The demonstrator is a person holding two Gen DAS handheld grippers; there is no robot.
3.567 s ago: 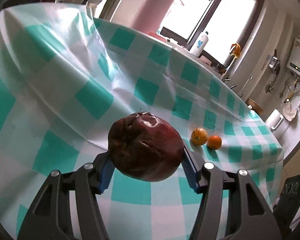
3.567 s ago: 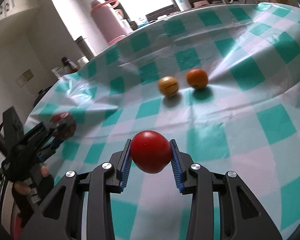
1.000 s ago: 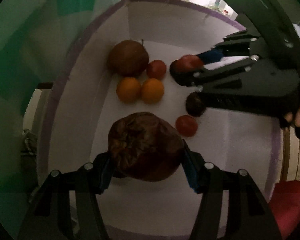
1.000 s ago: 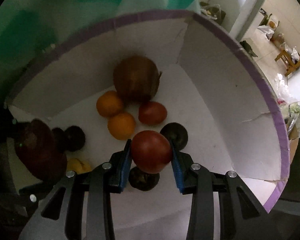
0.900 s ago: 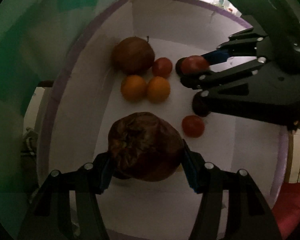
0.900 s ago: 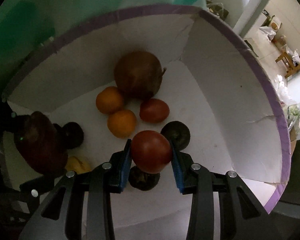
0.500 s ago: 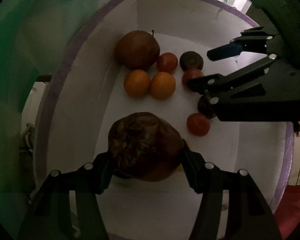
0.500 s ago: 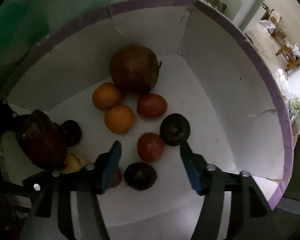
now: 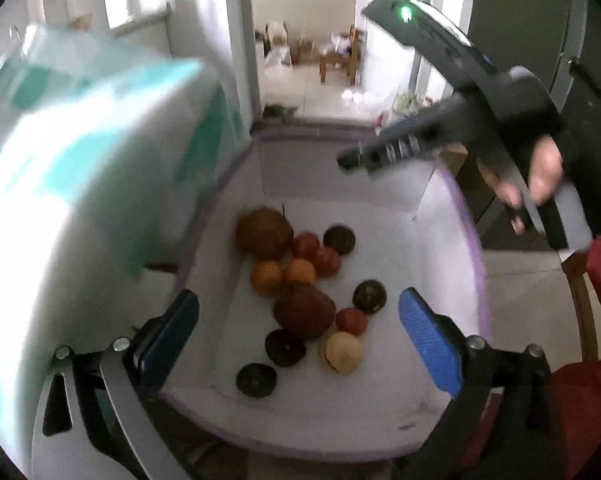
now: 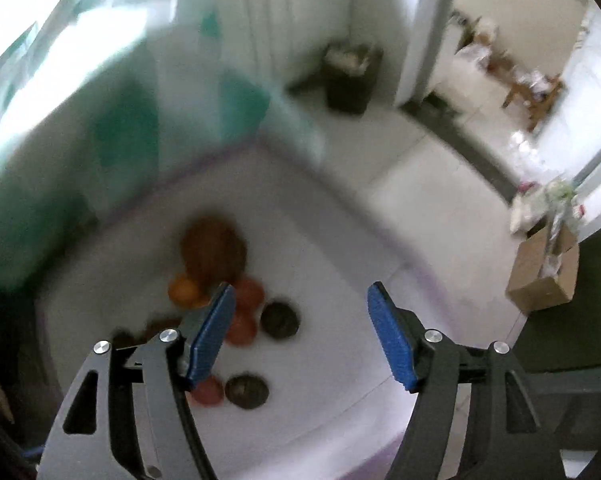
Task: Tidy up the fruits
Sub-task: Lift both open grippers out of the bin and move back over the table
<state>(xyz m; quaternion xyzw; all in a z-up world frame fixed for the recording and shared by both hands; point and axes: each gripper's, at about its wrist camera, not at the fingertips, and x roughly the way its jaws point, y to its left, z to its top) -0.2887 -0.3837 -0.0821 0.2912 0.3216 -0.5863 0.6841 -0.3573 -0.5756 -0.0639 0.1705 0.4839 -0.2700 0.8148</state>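
1. The left tongs [image 9: 298, 336] are hanging above the white box [image 9: 474, 280], their jaws having just been opening; they are standing wide now with nothing between the blue pads [image 9: 428, 346].
2. The big dark-red fruit [image 9: 304, 310] is lying on the box floor right below and between those pads, touching the two oranges [image 9: 282, 274] just beyond it.
3. The right tongs [image 10: 300, 338] are also released, their jaws having just been opening, and nothing is sitting between them; the left-wrist view is showing them off to the upper right, in the person's hand [image 9: 540, 172].
4. The red tomatoes [image 10: 244, 312] are resting on the box floor beside the right tongs' left pad, with a dark round fruit [image 10: 280, 320] just past them.
5. More fruit is gathering near the left tongs: a pale fruit [image 9: 342, 352] and two dark ones [image 9: 270, 362].
6. Judging by its wrinkled skin, the big dark-red fruit is probably soft and bruising easily; gripping it across its widest middle, gently, is looking safest.
7. The tomatoes are likely thin-skinned and smooth, so they are calling for a light squeeze across the belly.
8. The oranges are looking firmer, though they are apt to roll.
9. The checked tablecloth [image 9: 80, 152] is hanging to the left of the left tongs, blurred.
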